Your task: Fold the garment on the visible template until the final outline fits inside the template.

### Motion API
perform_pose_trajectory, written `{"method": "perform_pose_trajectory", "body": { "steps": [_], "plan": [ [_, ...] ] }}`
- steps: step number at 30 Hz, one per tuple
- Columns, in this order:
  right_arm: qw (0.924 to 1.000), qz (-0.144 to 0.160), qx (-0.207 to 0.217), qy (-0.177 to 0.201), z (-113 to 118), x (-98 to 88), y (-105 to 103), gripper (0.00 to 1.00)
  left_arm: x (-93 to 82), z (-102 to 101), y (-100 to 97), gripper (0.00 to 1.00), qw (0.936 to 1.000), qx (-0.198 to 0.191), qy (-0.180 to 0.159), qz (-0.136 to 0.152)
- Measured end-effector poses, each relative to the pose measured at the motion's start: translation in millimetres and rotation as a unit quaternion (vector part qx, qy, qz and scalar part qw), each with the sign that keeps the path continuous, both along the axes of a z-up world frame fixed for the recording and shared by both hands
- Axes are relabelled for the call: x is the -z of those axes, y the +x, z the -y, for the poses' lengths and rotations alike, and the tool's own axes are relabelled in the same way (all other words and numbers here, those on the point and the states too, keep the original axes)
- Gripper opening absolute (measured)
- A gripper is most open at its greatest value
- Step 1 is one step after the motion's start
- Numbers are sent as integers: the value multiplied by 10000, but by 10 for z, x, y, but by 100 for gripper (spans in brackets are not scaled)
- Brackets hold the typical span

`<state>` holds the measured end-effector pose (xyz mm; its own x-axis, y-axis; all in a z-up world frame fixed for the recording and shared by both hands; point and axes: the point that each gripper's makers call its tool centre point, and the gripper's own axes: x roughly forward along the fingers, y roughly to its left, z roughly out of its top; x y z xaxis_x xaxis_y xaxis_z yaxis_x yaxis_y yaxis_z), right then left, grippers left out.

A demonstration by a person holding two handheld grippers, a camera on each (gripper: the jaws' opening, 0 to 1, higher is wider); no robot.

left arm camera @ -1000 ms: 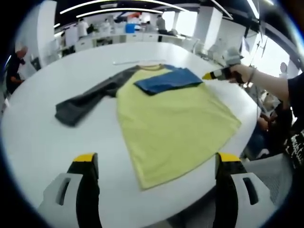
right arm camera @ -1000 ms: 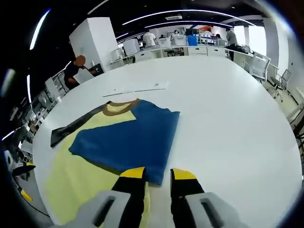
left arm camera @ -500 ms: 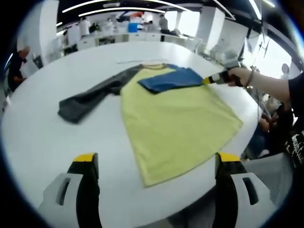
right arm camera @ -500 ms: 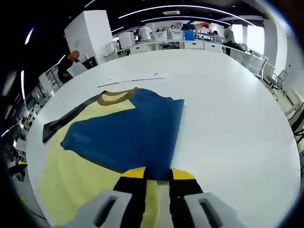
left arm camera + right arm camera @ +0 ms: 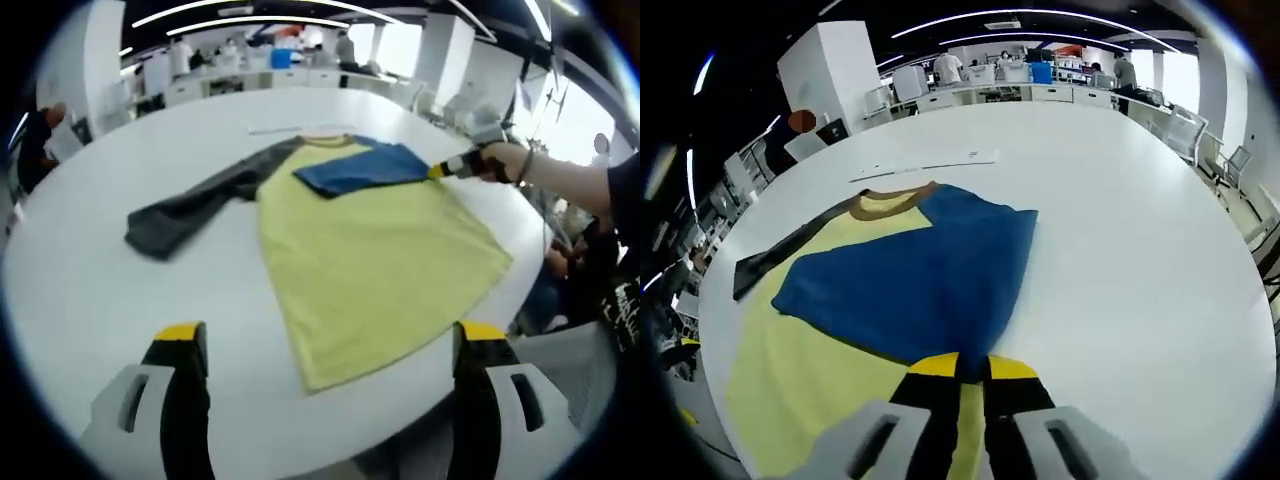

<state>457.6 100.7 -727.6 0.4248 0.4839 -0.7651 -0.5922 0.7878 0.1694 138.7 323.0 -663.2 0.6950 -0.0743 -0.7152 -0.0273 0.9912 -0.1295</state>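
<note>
Shirt [image 5: 375, 270], yellow, flat on the round white table [image 5: 80, 300]. Left of its yellow body, the grey sleeve [image 5: 190, 205] stretches out across the tabletop. Nearest us the left gripper [image 5: 330, 345] hangs off the shirt's hem, jaws wide, gripping nothing. Up by the collar, the blue sleeve [image 5: 910, 285] lies folded over the chest. At that sleeve's right corner, the right gripper [image 5: 962, 368] has its 2 jaws pinched narrow on the blue edge.
</note>
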Motion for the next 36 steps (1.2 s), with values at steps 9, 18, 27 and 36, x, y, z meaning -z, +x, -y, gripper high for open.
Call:
{"method": "perform_pose_trajectory", "body": {
  "steps": [9,18,27,36],
  "plan": [
    [9999,-36,-124,-77,71,-15,40,3,1,-23,8,98,10000,-44,1,-3],
    [9994,-47,-246,-241,216,-48,72,3,4,-33,45,98,10000,-53,-5,-13],
    [9991,-28,-212,-353,378,-56,182,3,13,-36,53,98,10000,-68,2,-41],
    [9986,-30,-216,-487,507,-55,280,3,10,-41,55,98,10000,-88,-10,-44]
  ]
}}
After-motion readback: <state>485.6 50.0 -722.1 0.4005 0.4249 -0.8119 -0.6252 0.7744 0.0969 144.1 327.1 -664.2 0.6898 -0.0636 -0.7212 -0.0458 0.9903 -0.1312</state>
